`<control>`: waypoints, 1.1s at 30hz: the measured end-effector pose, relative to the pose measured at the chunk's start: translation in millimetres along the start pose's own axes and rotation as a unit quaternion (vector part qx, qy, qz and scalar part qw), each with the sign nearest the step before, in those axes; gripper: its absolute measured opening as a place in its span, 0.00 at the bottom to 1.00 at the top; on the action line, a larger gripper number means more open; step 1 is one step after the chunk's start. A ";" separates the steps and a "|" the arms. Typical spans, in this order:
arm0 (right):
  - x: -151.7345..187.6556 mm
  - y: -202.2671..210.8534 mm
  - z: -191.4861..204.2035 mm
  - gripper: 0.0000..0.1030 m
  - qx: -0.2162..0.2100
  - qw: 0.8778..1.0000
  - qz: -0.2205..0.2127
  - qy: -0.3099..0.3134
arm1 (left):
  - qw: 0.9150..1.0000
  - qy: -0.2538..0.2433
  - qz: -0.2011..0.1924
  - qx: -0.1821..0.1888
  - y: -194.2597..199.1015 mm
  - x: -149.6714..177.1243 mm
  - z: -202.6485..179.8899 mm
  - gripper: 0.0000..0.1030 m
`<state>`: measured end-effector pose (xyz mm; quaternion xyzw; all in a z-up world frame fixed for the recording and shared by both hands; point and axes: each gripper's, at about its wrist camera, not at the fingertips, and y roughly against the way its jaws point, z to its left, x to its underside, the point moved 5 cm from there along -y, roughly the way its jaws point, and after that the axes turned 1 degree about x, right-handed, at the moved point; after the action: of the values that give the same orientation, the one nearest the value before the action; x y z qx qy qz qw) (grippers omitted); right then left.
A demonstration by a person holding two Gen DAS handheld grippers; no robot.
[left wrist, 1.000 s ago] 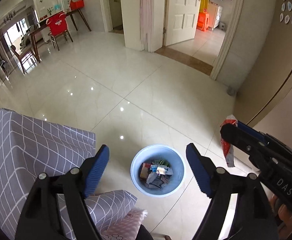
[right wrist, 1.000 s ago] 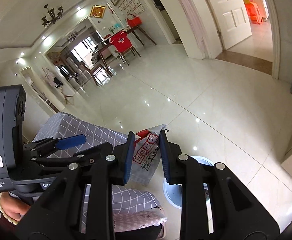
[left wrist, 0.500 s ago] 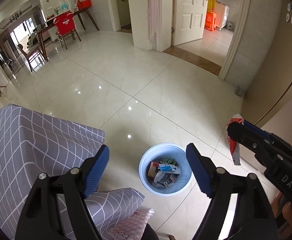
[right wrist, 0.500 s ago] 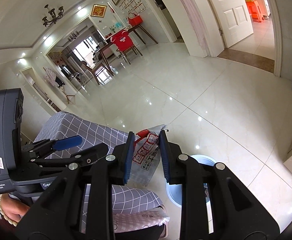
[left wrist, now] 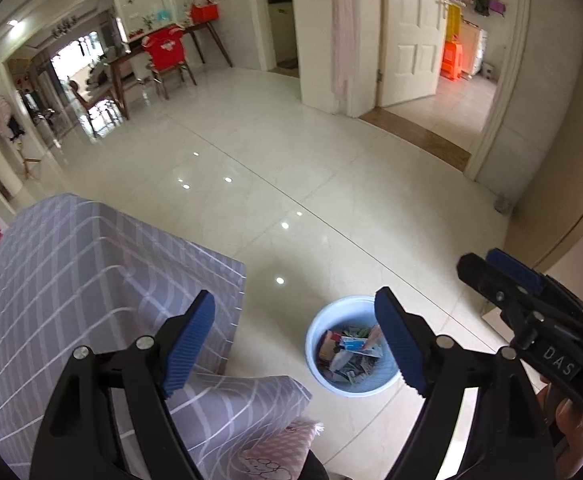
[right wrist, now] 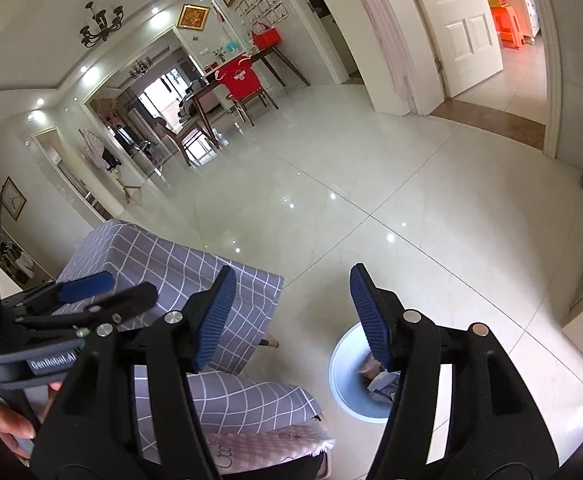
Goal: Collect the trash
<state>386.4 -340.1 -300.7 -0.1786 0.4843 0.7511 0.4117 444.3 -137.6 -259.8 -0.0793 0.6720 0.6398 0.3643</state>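
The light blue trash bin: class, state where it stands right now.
The light blue trash bin stands on the pale tiled floor, low and right of centre in both wrist views, just right of the grey checked furniture cover. It holds wrappers.

Open tiled floor point(left wrist: 311, 168) ahead, checked armchair point(left wrist: 91, 280) crowding bin's point(left wrist: 315, 364) left

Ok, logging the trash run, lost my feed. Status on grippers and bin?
Right gripper opening, nothing between its jaws. Left gripper open, empty. Blue bin on the floor below, wrappers inside. Nothing blocking.
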 end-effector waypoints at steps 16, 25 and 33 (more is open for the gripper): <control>14.1 129.3 90.5 0.73 -0.041 0.994 -0.067 0.081 | 0.985 0.042 -0.145 -0.086 178.3 36.7 44.3 0.88; 39.6 228.5 141.0 0.80 -0.066 0.979 -0.131 0.140 | 0.964 0.073 -0.223 -0.123 283.6 84.4 43.4 0.92; 68.7 299.3 161.7 0.84 -0.073 0.966 -0.180 0.172 | 0.952 0.090 -0.266 -0.122 342.8 121.6 29.9 0.94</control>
<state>129.7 -225.5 -97.3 -0.4190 0.4515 0.6558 0.4364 171.7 -8.7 -54.2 -0.3562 0.5737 0.5869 0.4467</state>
